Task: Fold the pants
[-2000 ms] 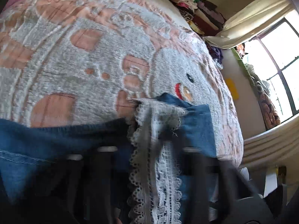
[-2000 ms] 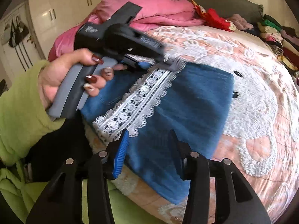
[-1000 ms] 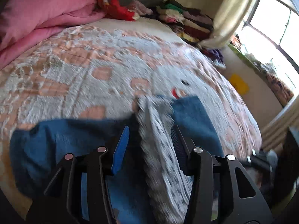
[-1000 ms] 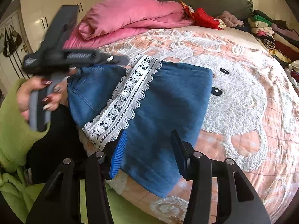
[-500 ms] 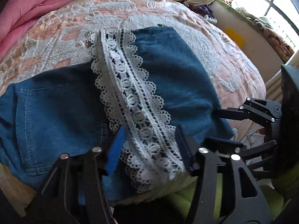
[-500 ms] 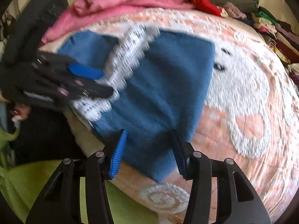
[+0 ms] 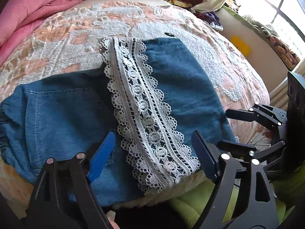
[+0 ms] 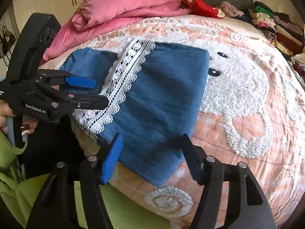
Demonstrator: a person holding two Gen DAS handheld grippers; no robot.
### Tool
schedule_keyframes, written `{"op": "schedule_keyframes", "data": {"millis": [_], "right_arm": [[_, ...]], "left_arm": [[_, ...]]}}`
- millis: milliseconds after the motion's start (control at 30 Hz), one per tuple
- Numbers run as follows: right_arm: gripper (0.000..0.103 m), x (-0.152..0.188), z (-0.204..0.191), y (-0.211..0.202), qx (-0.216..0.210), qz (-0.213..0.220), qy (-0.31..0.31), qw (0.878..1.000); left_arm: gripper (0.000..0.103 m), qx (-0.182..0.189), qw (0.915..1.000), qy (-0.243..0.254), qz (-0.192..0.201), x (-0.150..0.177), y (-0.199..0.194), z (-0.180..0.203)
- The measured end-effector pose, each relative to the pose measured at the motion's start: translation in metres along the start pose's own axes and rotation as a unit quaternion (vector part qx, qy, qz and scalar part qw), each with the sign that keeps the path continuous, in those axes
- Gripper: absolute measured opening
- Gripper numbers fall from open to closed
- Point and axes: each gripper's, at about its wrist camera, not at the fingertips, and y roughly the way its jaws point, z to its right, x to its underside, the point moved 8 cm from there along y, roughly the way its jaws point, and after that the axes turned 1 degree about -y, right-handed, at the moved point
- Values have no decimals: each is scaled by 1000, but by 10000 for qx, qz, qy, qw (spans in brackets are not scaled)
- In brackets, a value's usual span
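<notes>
Your left gripper (image 7: pixel 152 152) has its jaws spread with nothing between the pads; the lace hem (image 7: pixel 144 114) of the pants (image 7: pixel 63 114) lies just ahead of and below the gap, not pinched. Your right gripper (image 8: pixel 150 156) is likewise spread and empty, its jaws hanging over the near corner of the folded denim.

Status of the pants: they lie flat on the bedspread (image 8: pixel 247 99), near its front edge. The leg end, with the lace trim, is laid back across the seat, so one lengthwise-to-waist fold looks done. To the left of your left jaws the back pocket (image 7: pixel 61 110) and gathered waistband show uncovered. To the right of them lies the doubled leg panel, fairly smooth.

Remaining, as a judgement: at least one more fold to bring the bundle compact, probably waist side over leg side or the reverse, then a smoothing pass. The lace edge overhangs the bed front slightly and may drag if lifted unevenly.

Background: pink duvet (image 8: pixel 124 5) beyond the jaws.
</notes>
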Motion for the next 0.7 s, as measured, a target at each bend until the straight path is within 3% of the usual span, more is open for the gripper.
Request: {"op": "schedule_keyframes", "data": {"millis": [167,267,367,700], "right_arm": [[79,-2,6,-8,85,98,99,9999],[80,-4,8,-11,139,131,121,9997],[92,-7,9,-14,231,203,118,9995],[98,-27,10,-33,209,576,267,9978]], "left_arm": [[75,-69,9999,-55,110,-4,-8,-3],[90,-133,9998,-73,162,-5,-12,-4],[91,-173,9995,-84,245,-6,-18,-5],[93,-454,9974,-127,553,-11,-43,-16]]}}
